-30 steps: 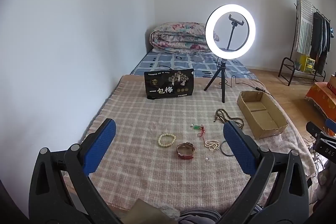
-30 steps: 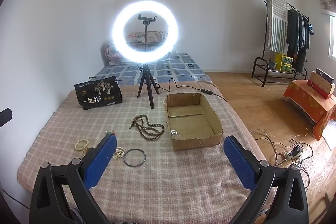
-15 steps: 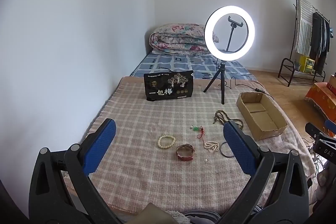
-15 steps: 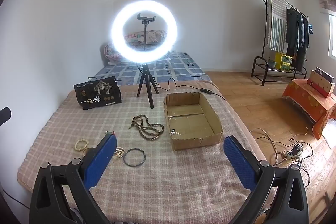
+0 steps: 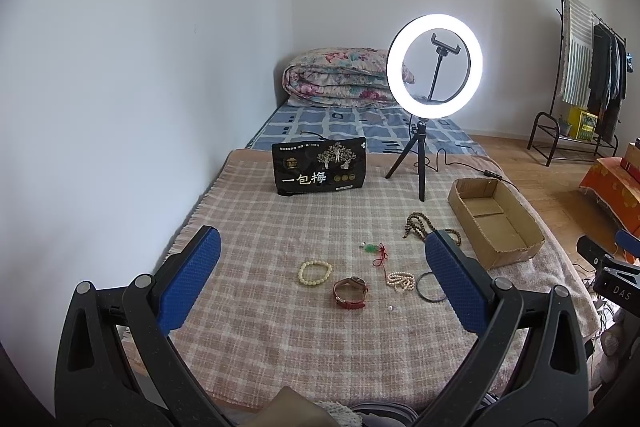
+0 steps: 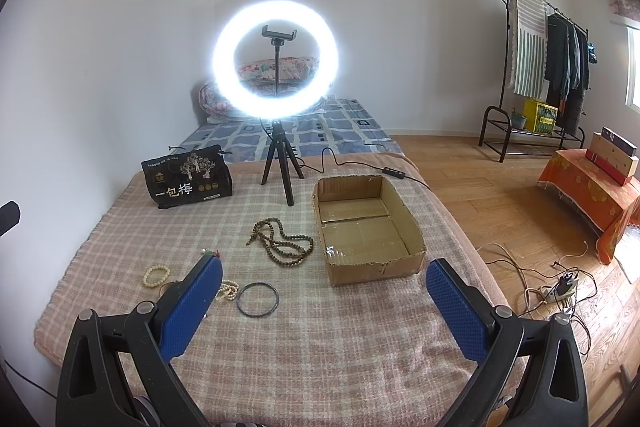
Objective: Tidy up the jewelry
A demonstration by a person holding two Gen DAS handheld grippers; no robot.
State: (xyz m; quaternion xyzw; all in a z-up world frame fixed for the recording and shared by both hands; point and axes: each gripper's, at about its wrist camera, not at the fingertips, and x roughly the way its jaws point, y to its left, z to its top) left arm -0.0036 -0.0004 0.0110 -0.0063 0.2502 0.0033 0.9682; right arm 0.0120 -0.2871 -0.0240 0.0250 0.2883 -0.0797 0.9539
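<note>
A bed covered by a pink checked blanket [image 5: 280, 347] is seen from two cameras held above its near end. The left gripper [image 5: 320, 267] is held above the blanket with its blue-padded jaws spread wide and nothing between them. The right gripper [image 6: 324, 287] is likewise held wide apart and empty, above the blanket's near right part. Jewelry is scattered across the middle of the blanket. A cream bead bracelet [image 5: 315, 272] is laid flat towards the left, with a red-strapped watch [image 5: 351, 292] just beside it on the nearer side. A green pendant on a red cord [image 5: 374, 249] is placed further back, and a small pearl strand [image 5: 398, 279] is piled near the cord's loose end. A thin dark bangle [image 6: 257, 299] is laid flat next to the pearls. A long string of brown beads [image 6: 280, 241] is coiled loosely between the bangle and a lit ring light on a tripod [image 6: 276, 63]. An open cardboard box [image 6: 416, 259] is set on the right side of the blanket, beside the brown beads but apart from them; only its bare floor is seen inside. A black printed bag [image 5: 319, 167] is stood upright at the far left of the blanket.
</note>
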